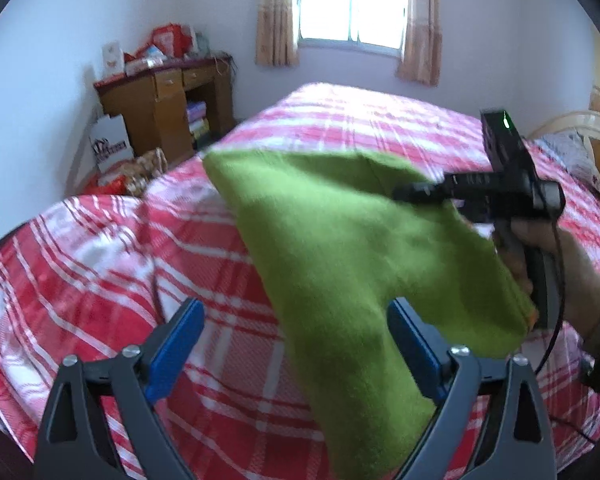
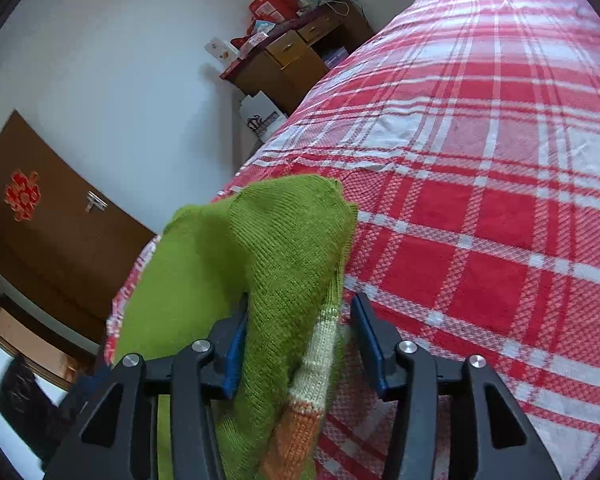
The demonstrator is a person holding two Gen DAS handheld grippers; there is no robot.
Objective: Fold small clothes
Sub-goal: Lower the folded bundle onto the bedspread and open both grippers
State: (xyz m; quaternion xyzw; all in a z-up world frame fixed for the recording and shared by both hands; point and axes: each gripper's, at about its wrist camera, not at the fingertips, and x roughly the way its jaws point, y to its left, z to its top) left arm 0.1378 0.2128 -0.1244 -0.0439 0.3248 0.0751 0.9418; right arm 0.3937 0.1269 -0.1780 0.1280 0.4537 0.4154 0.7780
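**Green knit held up over the plaid bed**

Both grippers meet at a small green knitted garment (image 1: 340, 248) lifted above a bed covered in a red, pink and white plaid sheet (image 1: 100, 272). In the left wrist view, the left gripper (image 1: 296, 344) has its blue-padded fingers (image 1: 176, 344) spread wide, and the cloth hangs down between them, lying against the right-hand pad and clear of the other one. Across the cloth, the right gripper (image 1: 420, 192), black and held in a hand (image 1: 548, 256), reaches in at the garment's upper right edge.

In the right wrist view, the right gripper (image 2: 300, 344) has its blue pads (image 2: 368, 344) partly apart with a bunched fold of the green knit (image 2: 276, 264) draped between them; whether they pinch it I cannot tell. A cream and orange striped band (image 2: 308, 392) shows at the garment's lower edge, near the gripper body.

Beyond the bed stand a wooden desk (image 1: 164, 100) piled with red boxes, a curtained window (image 1: 352, 4), and a brown door (image 2: 52, 232) bearing a red knot ornament.
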